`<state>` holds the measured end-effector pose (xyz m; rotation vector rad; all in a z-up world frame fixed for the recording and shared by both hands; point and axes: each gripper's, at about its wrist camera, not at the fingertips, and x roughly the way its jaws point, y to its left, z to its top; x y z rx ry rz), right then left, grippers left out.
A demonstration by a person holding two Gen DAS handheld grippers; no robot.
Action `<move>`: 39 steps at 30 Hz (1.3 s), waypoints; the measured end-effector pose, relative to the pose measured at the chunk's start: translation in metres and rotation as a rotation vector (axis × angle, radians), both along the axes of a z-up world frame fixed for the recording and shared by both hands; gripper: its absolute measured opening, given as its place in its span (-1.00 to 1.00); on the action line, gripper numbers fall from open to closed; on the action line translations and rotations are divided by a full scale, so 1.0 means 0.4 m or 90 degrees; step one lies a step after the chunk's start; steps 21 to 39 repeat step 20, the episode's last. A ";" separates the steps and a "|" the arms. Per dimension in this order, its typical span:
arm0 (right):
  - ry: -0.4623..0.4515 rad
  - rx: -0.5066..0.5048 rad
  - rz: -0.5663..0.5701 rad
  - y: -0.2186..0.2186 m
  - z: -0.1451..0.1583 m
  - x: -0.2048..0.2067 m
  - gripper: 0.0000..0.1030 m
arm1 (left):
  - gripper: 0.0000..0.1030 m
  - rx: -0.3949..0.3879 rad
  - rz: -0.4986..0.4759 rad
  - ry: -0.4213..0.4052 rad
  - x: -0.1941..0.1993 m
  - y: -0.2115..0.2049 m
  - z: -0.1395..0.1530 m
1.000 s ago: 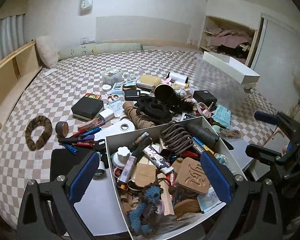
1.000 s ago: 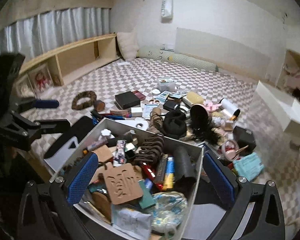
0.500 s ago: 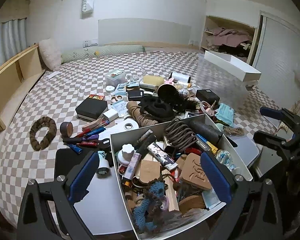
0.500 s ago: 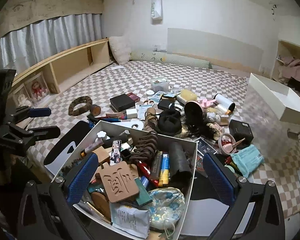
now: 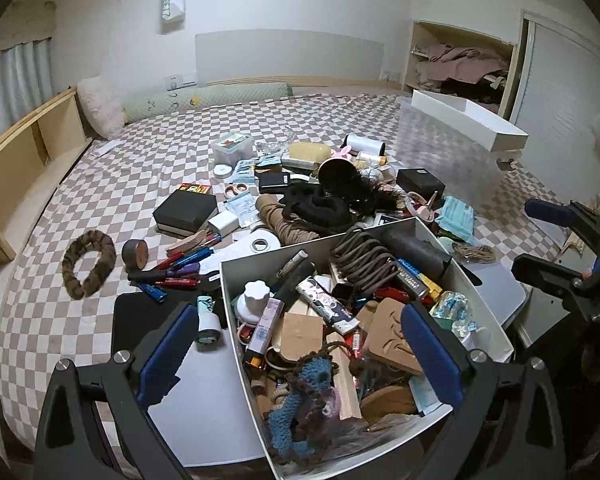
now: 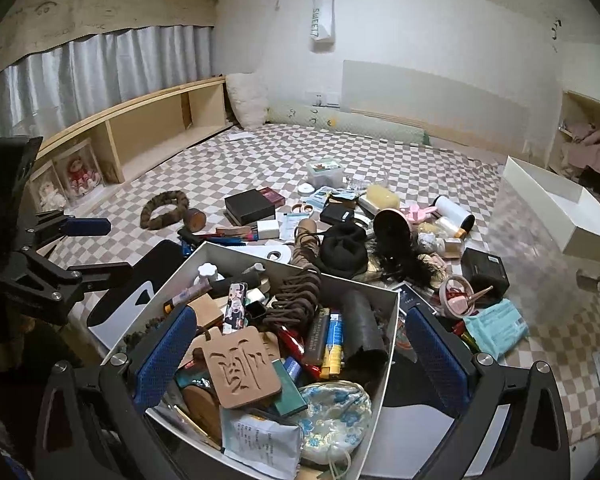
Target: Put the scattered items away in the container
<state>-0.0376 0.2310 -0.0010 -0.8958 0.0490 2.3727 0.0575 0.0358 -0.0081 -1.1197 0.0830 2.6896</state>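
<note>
A white open container [image 5: 268,250] [image 6: 240,253] sits at the near edge of the checkered bed, heaped with small items: a brown coiled rope, a carved wooden tag, a blue crocheted toy. Beyond it lie scattered items: a black box [image 5: 184,210], pens [image 5: 180,268], a tape roll [image 5: 260,244], a furry brown ring [image 5: 88,262], a black cloth [image 5: 316,208] and a teal mask pack [image 5: 456,216]. My left gripper [image 5: 300,356] [image 6: 100,248] hangs open over the container's left side. My right gripper [image 6: 300,360] [image 5: 540,242] hangs open over its right side. Neither holds anything.
A clear plastic bin with a white lid [image 5: 460,136] stands at the right of the bed. A low wooden shelf [image 5: 20,152] runs along the left side. A pale flat board [image 5: 204,392] lies under the container. A pillow and a bolster lie at the far wall.
Both views have drawn back and tilted up a little, so more of the bed and far wall shows. Both grippers stayed open and no item moved.
</note>
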 end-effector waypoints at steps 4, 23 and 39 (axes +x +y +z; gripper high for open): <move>0.001 -0.003 -0.006 0.006 0.000 0.004 1.00 | 0.98 -0.001 0.005 0.003 0.002 -0.002 0.000; -0.002 -0.003 -0.014 0.010 -0.002 0.006 1.00 | 0.98 -0.016 0.018 0.026 0.010 0.008 0.003; -0.002 -0.003 -0.014 0.010 -0.002 0.006 1.00 | 0.98 -0.016 0.018 0.026 0.010 0.008 0.003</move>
